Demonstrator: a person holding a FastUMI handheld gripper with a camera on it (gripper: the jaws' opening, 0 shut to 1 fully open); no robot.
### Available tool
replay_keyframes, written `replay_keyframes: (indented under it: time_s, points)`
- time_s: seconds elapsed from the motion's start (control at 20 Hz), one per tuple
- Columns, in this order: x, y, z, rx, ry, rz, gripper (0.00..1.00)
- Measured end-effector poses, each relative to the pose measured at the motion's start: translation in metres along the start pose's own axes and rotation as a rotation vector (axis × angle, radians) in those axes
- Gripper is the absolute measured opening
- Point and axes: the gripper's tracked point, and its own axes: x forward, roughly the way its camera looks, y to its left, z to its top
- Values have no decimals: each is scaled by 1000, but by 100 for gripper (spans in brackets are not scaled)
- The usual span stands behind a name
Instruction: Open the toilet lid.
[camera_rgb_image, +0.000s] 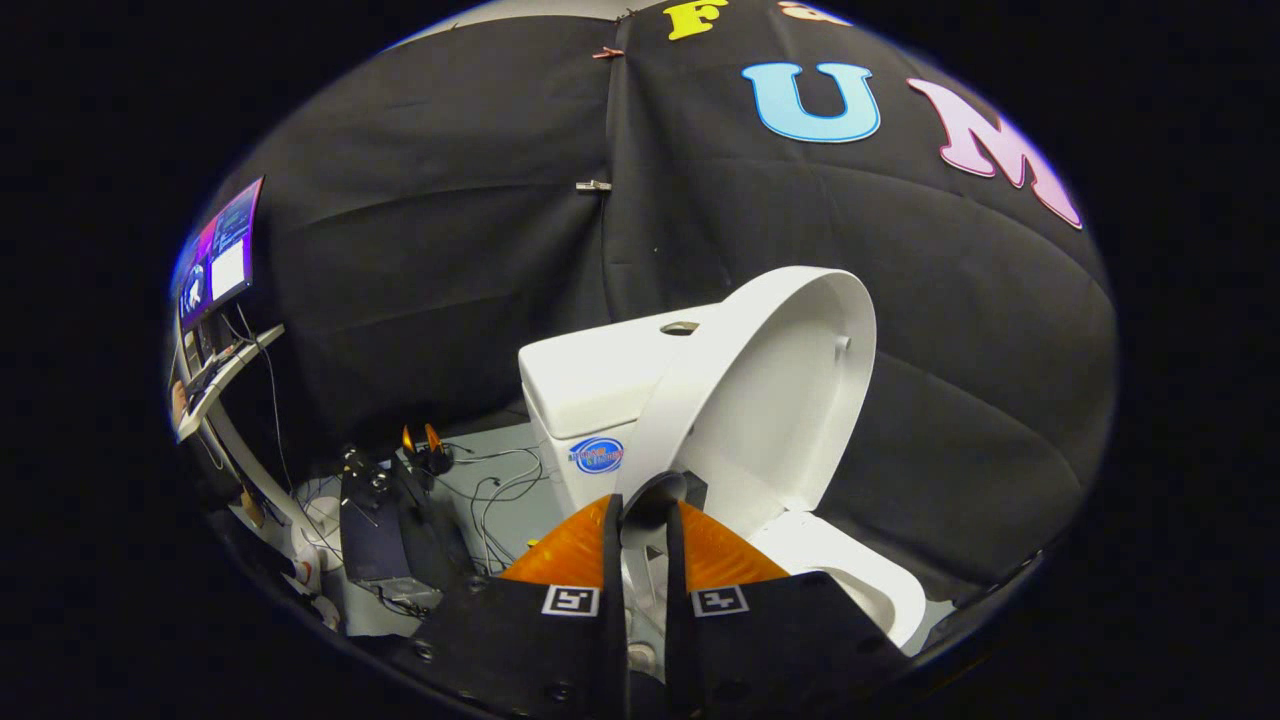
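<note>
A white toilet stands just ahead of my fingers, its tank to the left and its seat to the right beyond them. The toilet lid is raised, standing nearly upright and leaning back toward the tank, with its inner side facing right. The lid's near side rim runs down into the narrow gap between my fingertips. My gripper is shut on that rim, and a dark rounded patch sits right at the tips. The bowl is mostly hidden behind my fingers.
On the floor to the left of the toilet lie loose cables, a dark box and a second small gripper tool. Farther left, a white stand carries a lit monitor. Black cloth closes the booth behind.
</note>
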Motion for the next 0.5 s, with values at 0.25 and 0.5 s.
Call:
replay_keyframes:
  time_s: [0.25,0.5]
  points:
    - [14,16,2,23,7,43,27]
    - [19,24,17,-1,-41,54,61]
